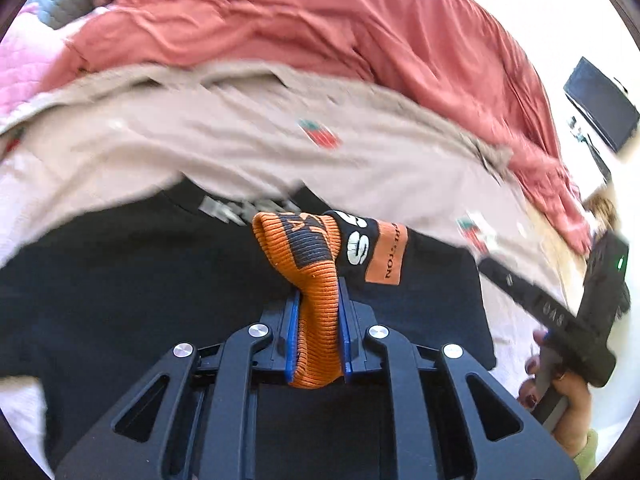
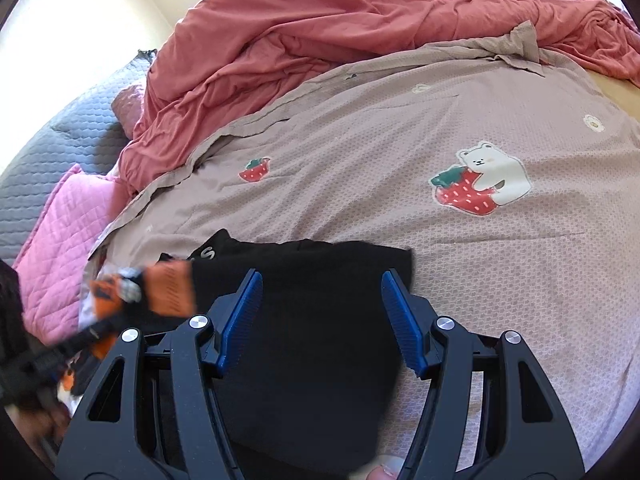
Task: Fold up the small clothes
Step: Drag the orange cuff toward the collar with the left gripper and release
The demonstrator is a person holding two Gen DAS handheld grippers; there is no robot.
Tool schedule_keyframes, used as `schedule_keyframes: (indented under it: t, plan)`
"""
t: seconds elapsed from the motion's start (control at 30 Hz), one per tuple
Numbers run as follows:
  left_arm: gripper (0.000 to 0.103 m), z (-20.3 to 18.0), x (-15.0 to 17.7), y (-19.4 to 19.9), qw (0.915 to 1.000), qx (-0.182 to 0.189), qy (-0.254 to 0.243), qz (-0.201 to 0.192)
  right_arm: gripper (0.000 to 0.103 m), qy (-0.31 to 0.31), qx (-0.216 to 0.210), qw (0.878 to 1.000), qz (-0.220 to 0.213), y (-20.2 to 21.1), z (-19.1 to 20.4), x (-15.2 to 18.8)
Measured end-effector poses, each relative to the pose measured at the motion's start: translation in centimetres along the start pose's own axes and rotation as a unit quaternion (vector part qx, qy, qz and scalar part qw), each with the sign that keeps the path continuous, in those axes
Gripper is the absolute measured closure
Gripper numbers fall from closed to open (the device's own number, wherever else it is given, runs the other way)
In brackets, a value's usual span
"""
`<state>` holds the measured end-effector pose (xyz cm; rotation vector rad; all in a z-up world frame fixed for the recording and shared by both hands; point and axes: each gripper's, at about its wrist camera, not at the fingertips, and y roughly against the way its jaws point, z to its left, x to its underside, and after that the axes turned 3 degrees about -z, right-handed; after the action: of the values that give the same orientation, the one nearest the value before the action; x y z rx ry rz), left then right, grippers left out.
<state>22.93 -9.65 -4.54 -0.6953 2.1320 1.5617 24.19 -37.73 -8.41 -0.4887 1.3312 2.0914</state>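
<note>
Our left gripper [image 1: 318, 332] with fingers clamped on the orange ribbed cuff [image 1: 316, 280] of a black garment [image 1: 120, 280], garment spread on the beige strawberry-print bedspread [image 2: 400, 200], our right gripper [image 2: 322, 320] hovering over it, fingers apart, gripping nothing

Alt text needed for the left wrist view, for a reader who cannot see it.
The left gripper has its jaws shut on an orange ribbed cuff of a black garment lying on a beige strawberry-print bedspread. A red blanket is bunched behind.
</note>
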Motion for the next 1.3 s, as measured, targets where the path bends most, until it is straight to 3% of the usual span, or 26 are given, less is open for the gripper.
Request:
schedule_keyframes:
  t: [0.13,0.33,0.73,0.87,0.97,1.07,1.3]
  plan:
    - [0.088,4.2,-1.1,2.9,0.9986,-0.043,0.014,-0.029,0.048,0.011,0.0,1.0,0.001,-0.2,0.5,0.2]
    - [0.088,10.3,-0.7,3.1,0.9957,-0.074,0.056,-0.009,0.048,0.032,0.004,0.999,0.005,-0.7,1.6,0.6]
    - [0.088,12.3,1.1,0.2,0.9935,-0.096,0.058,0.02,0.048,0.159,-0.026,0.986,0.036,-2.8,8.4,4.2]
    - [0.085,13.0,1.1,-0.7,0.9929,-0.102,0.053,0.031,0.048,0.194,0.004,0.979,0.066,-4.5,9.2,5.7]
    - [0.08,13.3,1.0,-1.1,0.9919,-0.114,0.043,0.036,0.049,0.193,0.043,0.976,0.096,-5.9,8.2,6.3]
    - [0.076,14.3,1.0,-1.5,0.9906,-0.122,0.045,0.043,0.05,0.18,0.04,0.978,0.101,-6.0,7.6,6.1]
    - [0.079,17.0,0.7,1.0,0.986,-0.149,0.07,0.028,0.046,0.186,0.04,0.977,0.101,-5.8,7.8,6.3]
